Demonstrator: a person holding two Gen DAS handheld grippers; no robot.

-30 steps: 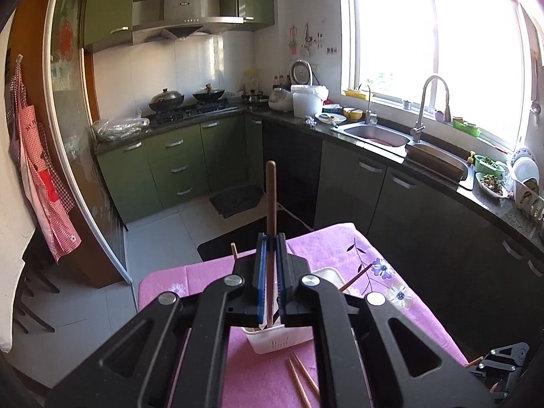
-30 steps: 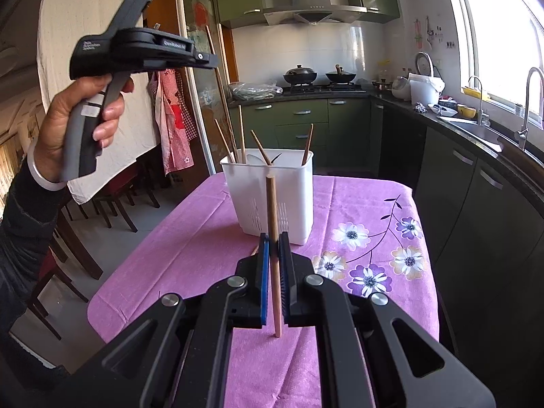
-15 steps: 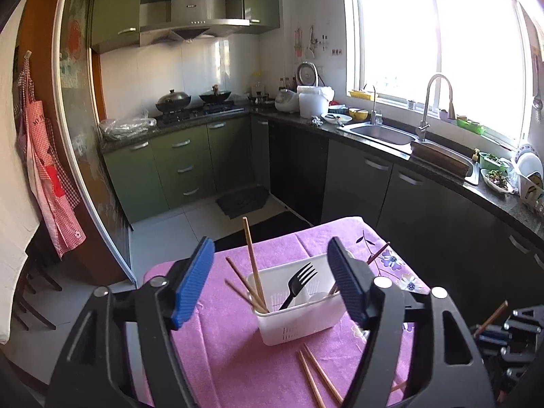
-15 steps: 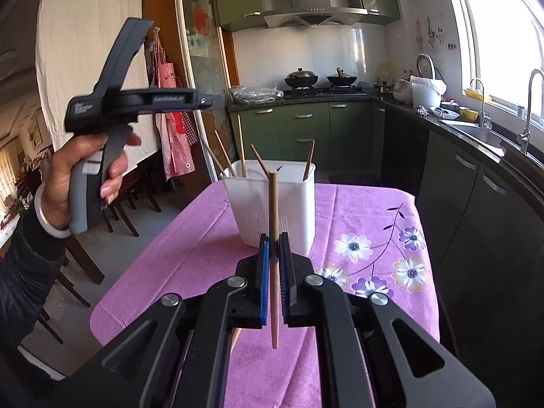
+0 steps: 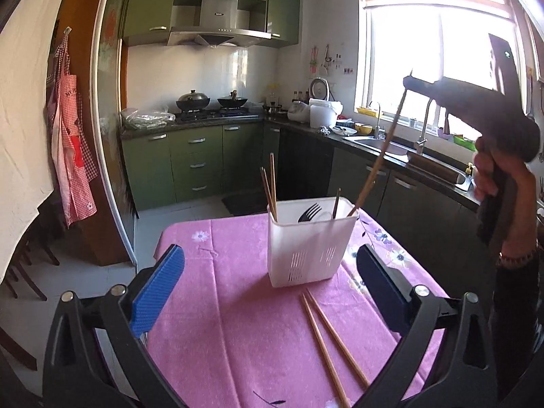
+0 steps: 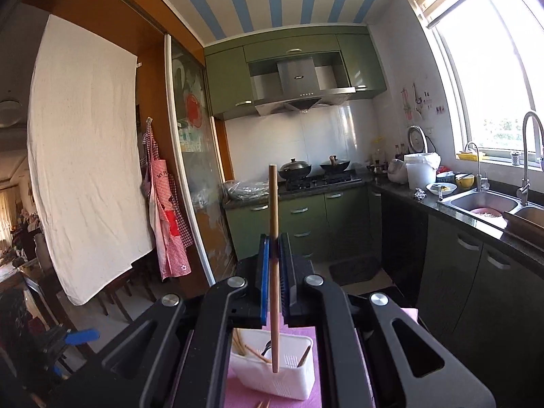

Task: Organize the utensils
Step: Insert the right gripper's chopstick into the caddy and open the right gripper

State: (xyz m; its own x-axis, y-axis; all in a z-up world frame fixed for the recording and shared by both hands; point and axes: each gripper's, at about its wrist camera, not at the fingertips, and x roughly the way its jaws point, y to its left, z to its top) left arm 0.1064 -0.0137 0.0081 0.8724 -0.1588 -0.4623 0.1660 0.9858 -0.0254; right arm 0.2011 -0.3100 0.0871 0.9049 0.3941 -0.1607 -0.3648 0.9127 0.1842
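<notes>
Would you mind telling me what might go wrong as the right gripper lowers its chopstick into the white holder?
1. The chopstick in the right gripper hangs tilted near the white holder's rim, so it might catch the edge or tip the holder.
2. The black fork and chopsticks inside could block it.
3. The open left gripper could nudge the two loose chopsticks.

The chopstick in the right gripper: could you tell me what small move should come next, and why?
Probably lower it a little further, then open. The right gripper is shut on the chopstick, whose tip is at the white holder rim in the left wrist view.
</notes>
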